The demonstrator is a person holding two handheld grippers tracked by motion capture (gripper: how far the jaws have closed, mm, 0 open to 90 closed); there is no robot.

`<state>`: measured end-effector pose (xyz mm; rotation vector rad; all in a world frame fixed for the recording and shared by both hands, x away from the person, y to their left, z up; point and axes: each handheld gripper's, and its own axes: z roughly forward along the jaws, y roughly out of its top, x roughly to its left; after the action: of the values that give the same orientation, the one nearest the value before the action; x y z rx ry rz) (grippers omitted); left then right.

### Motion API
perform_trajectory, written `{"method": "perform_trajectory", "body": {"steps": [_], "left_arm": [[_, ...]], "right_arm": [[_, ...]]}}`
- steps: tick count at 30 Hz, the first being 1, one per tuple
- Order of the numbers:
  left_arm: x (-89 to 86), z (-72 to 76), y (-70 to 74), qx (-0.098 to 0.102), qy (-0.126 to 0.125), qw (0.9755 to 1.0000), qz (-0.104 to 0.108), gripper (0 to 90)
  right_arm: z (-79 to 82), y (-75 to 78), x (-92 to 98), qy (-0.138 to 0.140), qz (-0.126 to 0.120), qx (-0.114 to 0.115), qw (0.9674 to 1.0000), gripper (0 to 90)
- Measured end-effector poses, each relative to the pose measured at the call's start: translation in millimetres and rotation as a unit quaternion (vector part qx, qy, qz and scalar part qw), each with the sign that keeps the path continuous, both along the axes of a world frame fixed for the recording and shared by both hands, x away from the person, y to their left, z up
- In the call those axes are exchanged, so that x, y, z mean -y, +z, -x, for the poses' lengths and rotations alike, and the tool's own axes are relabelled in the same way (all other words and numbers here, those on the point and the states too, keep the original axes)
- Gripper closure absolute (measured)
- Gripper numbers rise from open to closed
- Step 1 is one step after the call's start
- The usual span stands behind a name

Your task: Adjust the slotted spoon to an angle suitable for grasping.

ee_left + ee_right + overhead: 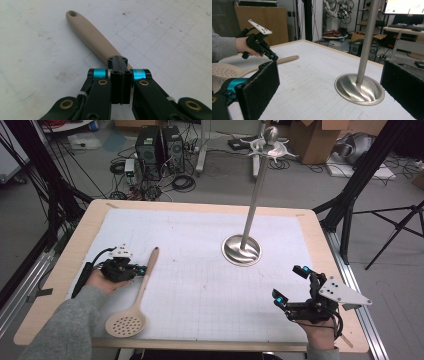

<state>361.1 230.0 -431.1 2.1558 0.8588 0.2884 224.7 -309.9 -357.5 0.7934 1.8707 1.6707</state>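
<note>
A beige slotted spoon (pixel 139 295) lies on the white mat at the left, its perforated head near the front edge and its handle (pixel 90 35) pointing away. My left gripper (pixel 141 269) rests with its tips at the handle's middle, jaws pressed together (pixel 117 62) and tilted down over it; nothing shows between them. My right gripper (pixel 288 283) hovers at the front right with its jaws wide open (pixel 329 75) and nothing between them. It faces the steel stand (pixel 359 87) and the other gripper (pixel 273 57).
A tall steel pole stand (pixel 242 250) with a round base stands right of the mat's centre, its hooked top (pixel 270 145) high above. The gridded mat (pixel 200 285) covers a wooden table (pixel 320 245). Computers, cables and tripods sit on the floor beyond.
</note>
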Motion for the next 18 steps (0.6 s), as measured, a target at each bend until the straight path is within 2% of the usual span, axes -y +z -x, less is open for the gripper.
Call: {"method": "perform_trajectory", "body": {"steps": [4, 5, 9, 12, 16, 18], "left_arm": [[12.7, -3.3, -2.1, -0.004, -0.013, 0.9999, 0.003, 89.6], [20.6, -4.6, -3.0, -0.006, -0.025, 0.9997, 0.0, 89.6], [30.7, -7.1, -3.5, -0.008, -0.039, 0.9991, -0.015, 89.6], [39.3, -8.0, -5.3, -0.009, -0.051, 0.9986, -0.012, 89.6], [51.3, -8.3, -5.4, 0.0, -0.08, 0.9966, -0.018, 89.6], [52.5, -8.9, -4.6, 0.005, -0.083, 0.9963, -0.023, 89.6]], "right_arm": [[-0.9, 0.1, 0.1, 0.001, 0.0, 0.002, 1.0, 1.1], [-1.3, 0.3, 0.7, 0.001, -0.001, 0.004, 1.0, 1.1], [-0.7, 1.0, 1.8, -0.001, -0.001, 0.004, 1.0, 1.1], [0.7, 2.1, 3.0, -0.002, -0.004, 0.004, 1.0, 1.1], [0.3, 1.9, 3.3, -0.001, -0.005, 0.004, 1.0, 1.1], [0.2, 2.0, 3.2, -0.001, -0.004, 0.005, 1.0, 1.1]]}}
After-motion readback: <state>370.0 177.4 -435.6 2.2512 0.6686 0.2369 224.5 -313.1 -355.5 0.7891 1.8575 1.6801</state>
